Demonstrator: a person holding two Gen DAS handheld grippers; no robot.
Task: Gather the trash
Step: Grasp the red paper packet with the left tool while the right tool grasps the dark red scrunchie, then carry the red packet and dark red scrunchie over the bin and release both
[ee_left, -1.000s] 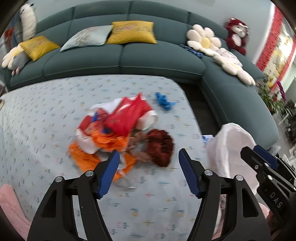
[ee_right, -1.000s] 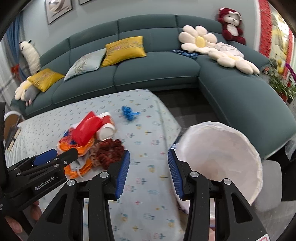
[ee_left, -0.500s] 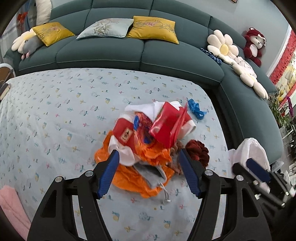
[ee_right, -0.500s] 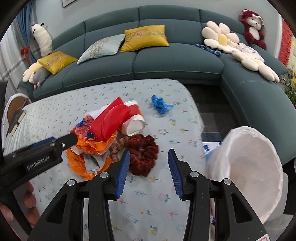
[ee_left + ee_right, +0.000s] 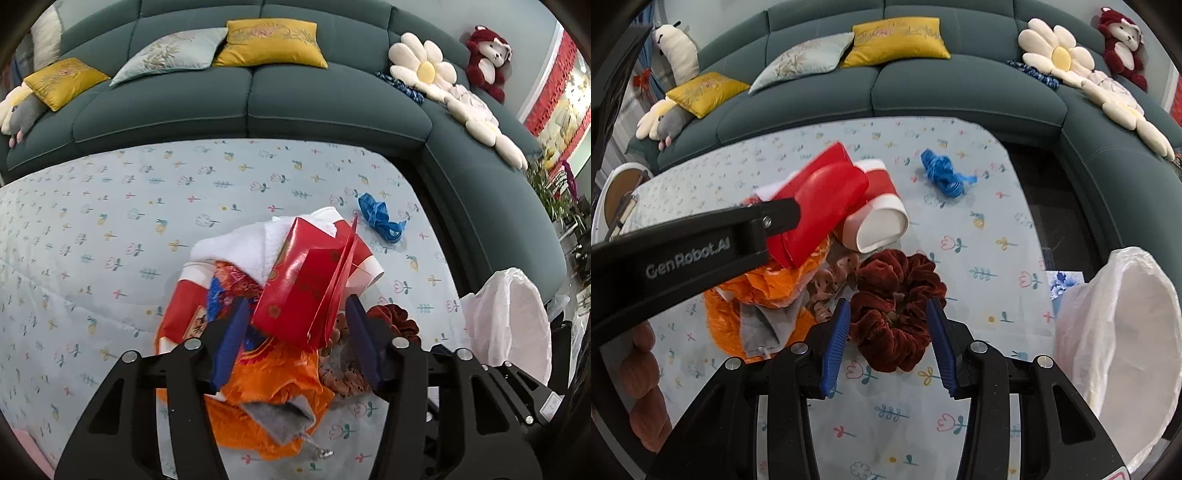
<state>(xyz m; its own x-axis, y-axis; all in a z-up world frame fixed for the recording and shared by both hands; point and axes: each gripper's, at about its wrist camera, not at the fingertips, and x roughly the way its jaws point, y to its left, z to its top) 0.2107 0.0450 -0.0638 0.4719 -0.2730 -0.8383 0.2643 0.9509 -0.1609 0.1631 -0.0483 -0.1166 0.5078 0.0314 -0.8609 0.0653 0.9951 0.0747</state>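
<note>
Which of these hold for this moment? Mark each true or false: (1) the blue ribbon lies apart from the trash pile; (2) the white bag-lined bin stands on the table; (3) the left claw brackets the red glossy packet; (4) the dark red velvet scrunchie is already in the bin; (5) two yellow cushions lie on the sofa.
1. True: the crumpled blue ribbon lies alone on the flowered tablecloth.
2. False: the white bag-lined bin stands beside the table.
3. True: the left claw has just been closing around the red glossy packet.
4. False: the dark red velvet scrunchie lies on the tablecloth between the right claw's fingers.
5. True: both yellow cushions lie on the teal sofa.
</note>
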